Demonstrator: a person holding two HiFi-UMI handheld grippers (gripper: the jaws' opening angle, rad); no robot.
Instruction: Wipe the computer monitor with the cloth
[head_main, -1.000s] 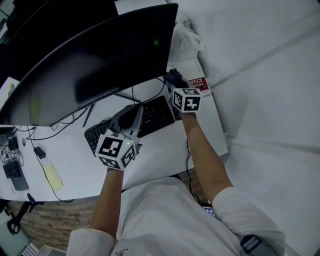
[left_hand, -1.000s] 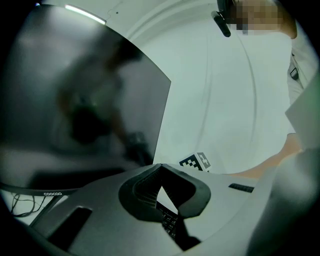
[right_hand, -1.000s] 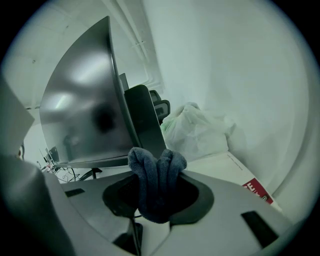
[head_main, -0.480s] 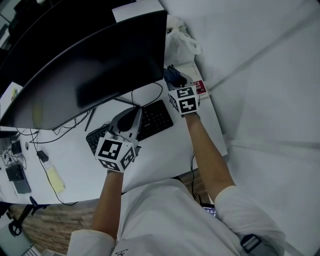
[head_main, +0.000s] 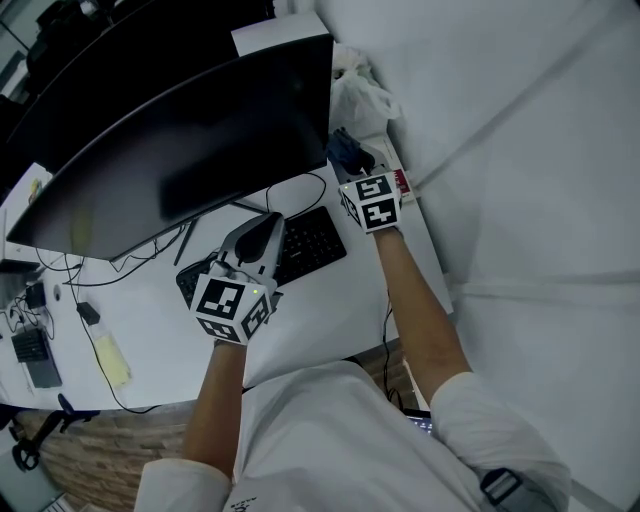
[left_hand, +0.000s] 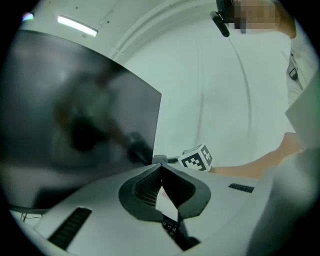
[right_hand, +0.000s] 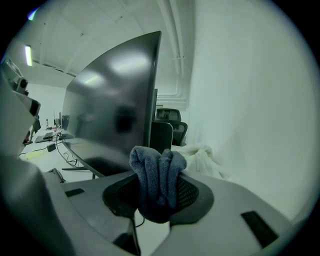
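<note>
A wide, dark curved monitor (head_main: 180, 150) stands on the white desk (head_main: 320, 310). My right gripper (head_main: 346, 153) is shut on a bunched grey-blue cloth (head_main: 340, 146) just off the monitor's lower right corner, apart from the screen. In the right gripper view the cloth (right_hand: 156, 167) bulges up between the jaws of my right gripper (right_hand: 159, 176), with the monitor (right_hand: 115, 110) to its left. My left gripper (head_main: 265, 224) hovers over the keyboard (head_main: 305, 238), shut and empty. Seen from the left gripper view, the left gripper (left_hand: 160, 169) has its jaw tips touching below the monitor (left_hand: 75, 110).
A white crumpled bag (head_main: 358, 85) lies behind the monitor's right end, also the bag (right_hand: 205, 156) in the right gripper view. A red-labelled box (head_main: 401, 181) sits at the desk's right edge. Cables (head_main: 290, 185), a yellow item (head_main: 108, 358) and small devices (head_main: 30, 350) lie at left.
The right gripper with the cloth has edged slightly closer to the monitor's right corner. The left gripper has hardly moved.
</note>
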